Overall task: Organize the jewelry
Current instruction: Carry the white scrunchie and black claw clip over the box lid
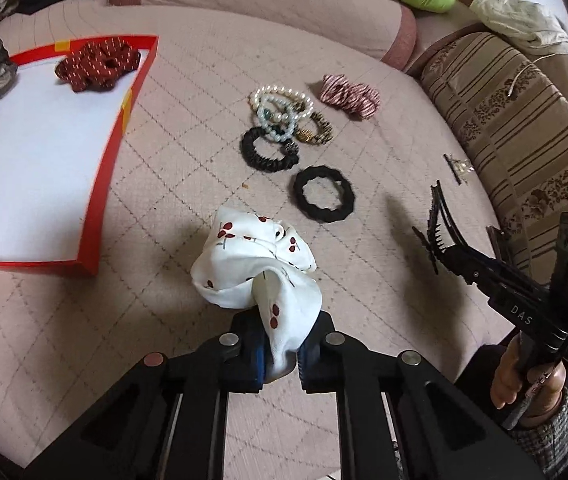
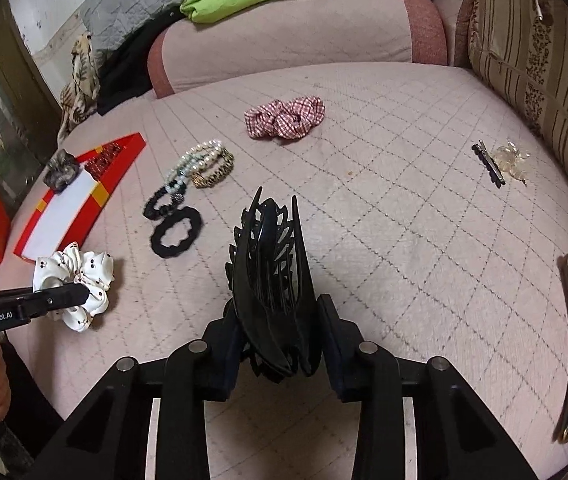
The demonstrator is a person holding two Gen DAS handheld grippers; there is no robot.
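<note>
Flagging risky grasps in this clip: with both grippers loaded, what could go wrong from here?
1. The left gripper pinches only one fold of the white scrunchie; it could slip out on the way to the red box.
2. The right gripper clamps the black claw clip near its base, so the clip may twist or pop free.
3. The clip's teeth could snag the quilted cover.

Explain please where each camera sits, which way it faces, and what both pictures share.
Left wrist: on the left claw, looking down the bed at the cherry scrunchie it pinches; the person's other hand shows at right.
Right wrist: on the right claw, looking down at the black hair claw clip it grips; left claw at left.
Shared: red tray, bracelets, black scrunchie.
</note>
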